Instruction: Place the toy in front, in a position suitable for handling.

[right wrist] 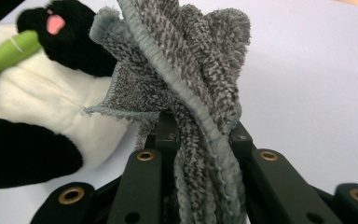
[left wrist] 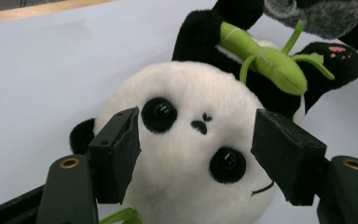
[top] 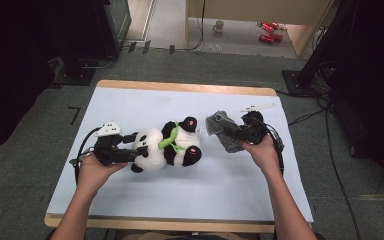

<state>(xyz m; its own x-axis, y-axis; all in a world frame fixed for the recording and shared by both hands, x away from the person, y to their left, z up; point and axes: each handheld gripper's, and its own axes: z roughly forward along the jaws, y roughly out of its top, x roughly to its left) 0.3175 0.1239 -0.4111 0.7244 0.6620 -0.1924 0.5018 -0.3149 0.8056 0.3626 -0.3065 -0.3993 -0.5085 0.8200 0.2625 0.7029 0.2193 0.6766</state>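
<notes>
On the white table sheet (top: 130, 200) — notes by item:

Panda toy (top: 166, 146): lies on its back near the middle of the sheet, head toward the person's left, feet toward the grey cloth; a green bamboo piece (left wrist: 265, 58) lies across its belly.

Left gripper (top: 128, 148): at the panda's head. Jaws spread, one either side of the face in the left gripper view; the pads look clear of the fur, nothing clamped. Lower head cut off by the frame edge.

Right gripper (top: 240, 134): clenched on a bunched grey cloth (right wrist: 191, 70), just beside the panda's feet. Pads buried in the folds — not visible.

Cloth: high view too small to tell whether it touches the sheet.

Hands: left hand (top: 92, 172) and right hand (top: 265, 152) each wrap a gripper body.
</notes>
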